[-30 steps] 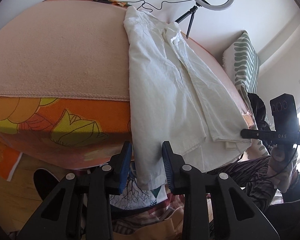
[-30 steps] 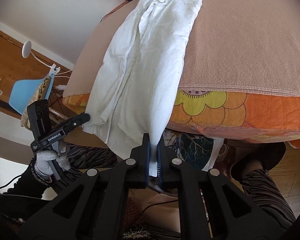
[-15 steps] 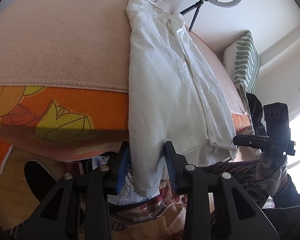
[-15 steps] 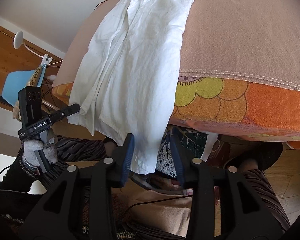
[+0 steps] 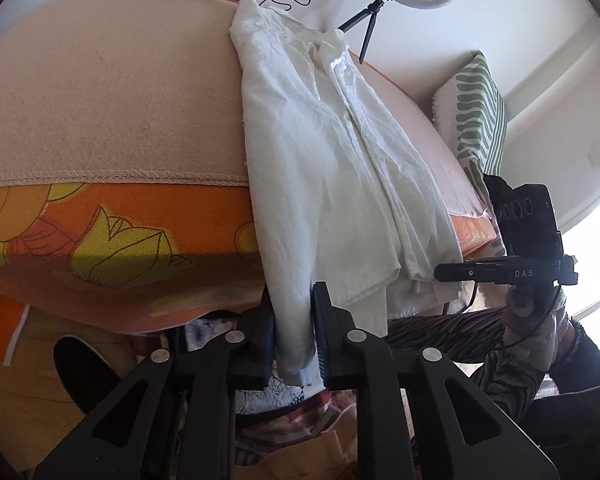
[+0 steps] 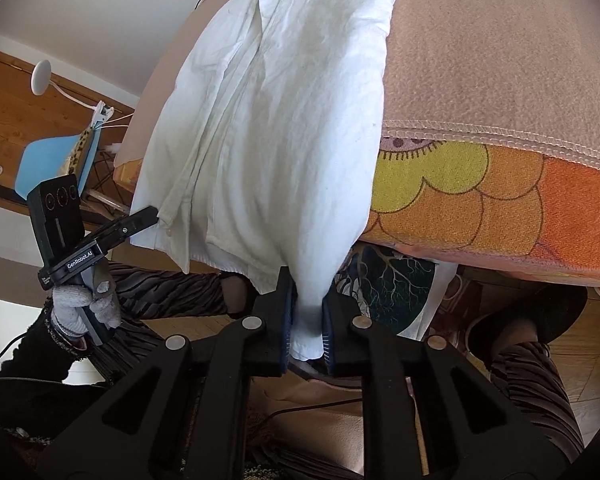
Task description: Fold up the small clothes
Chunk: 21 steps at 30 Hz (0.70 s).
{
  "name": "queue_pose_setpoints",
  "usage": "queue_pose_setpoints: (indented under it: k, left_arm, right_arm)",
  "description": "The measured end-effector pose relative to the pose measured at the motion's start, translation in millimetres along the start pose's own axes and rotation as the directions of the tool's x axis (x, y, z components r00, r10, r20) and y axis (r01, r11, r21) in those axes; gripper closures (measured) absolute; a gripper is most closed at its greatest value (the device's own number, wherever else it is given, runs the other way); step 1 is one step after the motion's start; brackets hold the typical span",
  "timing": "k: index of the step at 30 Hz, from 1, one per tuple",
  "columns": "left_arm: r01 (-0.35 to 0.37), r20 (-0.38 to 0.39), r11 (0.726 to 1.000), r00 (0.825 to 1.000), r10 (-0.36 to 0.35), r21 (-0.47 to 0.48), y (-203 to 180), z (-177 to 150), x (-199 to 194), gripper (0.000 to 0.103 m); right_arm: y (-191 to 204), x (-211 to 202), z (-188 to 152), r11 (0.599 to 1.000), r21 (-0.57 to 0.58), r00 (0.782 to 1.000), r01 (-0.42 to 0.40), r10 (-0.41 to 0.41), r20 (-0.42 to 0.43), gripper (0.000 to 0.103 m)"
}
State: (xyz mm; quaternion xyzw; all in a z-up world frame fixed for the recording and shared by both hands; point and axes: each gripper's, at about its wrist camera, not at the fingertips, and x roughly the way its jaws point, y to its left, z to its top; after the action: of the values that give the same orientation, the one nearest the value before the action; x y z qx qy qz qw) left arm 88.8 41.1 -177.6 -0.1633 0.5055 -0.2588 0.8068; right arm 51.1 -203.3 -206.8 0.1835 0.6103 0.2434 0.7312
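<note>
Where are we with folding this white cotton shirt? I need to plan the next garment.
Done: the white cotton shirt lies lengthwise on the beige fleece blanket, sides folded inward into a narrow strip. In hand: the left gripper and right gripper, its jaws closing, each have a hem corner between their pads. Left: folding the overhanging hem up toward the collar.

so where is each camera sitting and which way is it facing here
Left wrist: sits on the left gripper, looking forward and down along its fingers at the white shirt hanging over the bed edge; the right gripper and gloved hand show on the right.
Right wrist: sits on the right gripper, whose jaws are closing on the shirt's hem, looking forward and down; the left gripper and gloved hand show at left.
Shared: the shirt, the bed, and the opposite gripper.
</note>
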Motion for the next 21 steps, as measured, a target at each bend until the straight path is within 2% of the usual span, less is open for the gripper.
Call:
queue_pose_setpoints:
  k: [2, 4, 5, 8, 10, 12, 16, 21]
  left_arm:
    - [0.031, -0.014, 0.999, 0.999, -0.031, -0.031, 3, 0, 2, 0.062]
    - [0.089, -0.045, 0.994, 0.995, -0.092, -0.061, 7, -1, 8, 0.062]
    - [0.098, -0.051, 0.993, 0.993, -0.102, -0.068, 7, -2, 11, 0.066]
    - [0.128, -0.072, 0.990, 0.989, -0.132, -0.055, 2, -6, 14, 0.096]
    - [0.148, -0.057, 0.988, 0.987, -0.151, -0.053, 1, -5, 10, 0.096]
    - [0.175, -0.041, 0.981, 0.983, -0.179, -0.079, 0, -2, 4, 0.096]
    - [0.226, -0.009, 0.970, 0.974, -0.228, -0.092, -10, 11, -8, 0.096]
    - [0.259, 0.038, 0.963, 0.966, -0.257, -0.066, -23, 38, -22, 0.097]
  right_arm:
    - [-4, 0, 2, 1.000, 0.018, 1.000, -0.020, 0.021, -0.005, 0.086]
    - [-6, 3, 2, 0.998, 0.046, 0.999, -0.043, 0.044, -0.007, 0.085]
    - [-9, 3, 2, 0.997, 0.058, 0.998, -0.054, 0.055, -0.005, 0.085]
    - [-7, 0, 0, 0.994, 0.054, 0.995, -0.100, 0.100, -0.001, 0.081]
    - [-2, -5, -2, 0.993, 0.039, 0.994, -0.108, 0.108, 0.015, 0.090]
    - [-3, -10, -2, 0.987, 0.063, 0.989, -0.147, 0.145, 0.032, 0.092]
    - [-7, -22, -1, 0.960, 0.115, 0.965, -0.255, 0.247, 0.085, 0.093]
    - [-2, -39, 10, 0.929, 0.131, 0.933, -0.345, 0.326, 0.150, 0.093]
